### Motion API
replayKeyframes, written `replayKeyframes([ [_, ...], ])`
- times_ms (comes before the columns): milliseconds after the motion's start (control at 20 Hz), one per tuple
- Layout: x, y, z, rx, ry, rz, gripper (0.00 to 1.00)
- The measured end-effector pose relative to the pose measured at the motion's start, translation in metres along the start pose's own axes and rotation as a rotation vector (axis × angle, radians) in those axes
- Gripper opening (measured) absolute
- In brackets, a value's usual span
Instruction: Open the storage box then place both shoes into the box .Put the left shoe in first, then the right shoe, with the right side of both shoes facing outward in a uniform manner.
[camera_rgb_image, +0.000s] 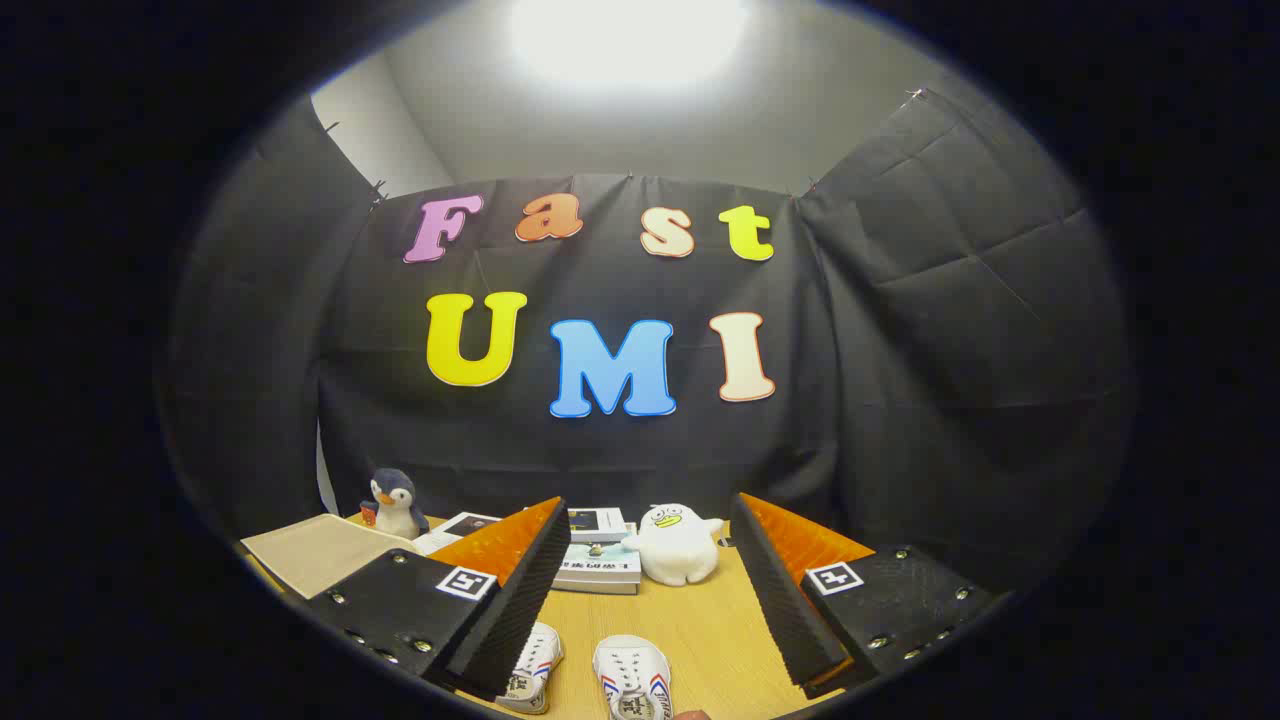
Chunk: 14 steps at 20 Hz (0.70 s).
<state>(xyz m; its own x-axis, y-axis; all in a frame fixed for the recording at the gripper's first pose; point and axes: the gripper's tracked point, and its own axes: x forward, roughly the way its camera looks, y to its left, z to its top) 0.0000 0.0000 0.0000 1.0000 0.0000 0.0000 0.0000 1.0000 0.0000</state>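
- The gripper (640, 590) has its fingers (510, 600) spread wide apart; nothing sits between them and they touch nothing; they hang above the wooden surface (700, 630).
- Two white shoes lie on the surface below the open fingers, side by side, toes pointing away toward the white plush toy (678, 545); the left shoe (530, 672) is partly hidden under the left finger, with red and blue stripes showing on its side; the right shoe (632, 675) lies just beside it, laces up, with the same stripes.
- Beside the white plush toy is a stack of books (598, 555); farther from the toy, beyond the books, stands a penguin toy (395, 503); near the penguin lies a beige mat (320, 550).
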Motion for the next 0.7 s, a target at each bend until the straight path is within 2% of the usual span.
replayKeyframes([
  [450, 0.009, 0.024, 0.023, -0.033, -0.057, 0.042, 0.97],
  [700, 0.008, 0.054, 0.029, -0.06, -0.073, 0.099, 0.97],
])
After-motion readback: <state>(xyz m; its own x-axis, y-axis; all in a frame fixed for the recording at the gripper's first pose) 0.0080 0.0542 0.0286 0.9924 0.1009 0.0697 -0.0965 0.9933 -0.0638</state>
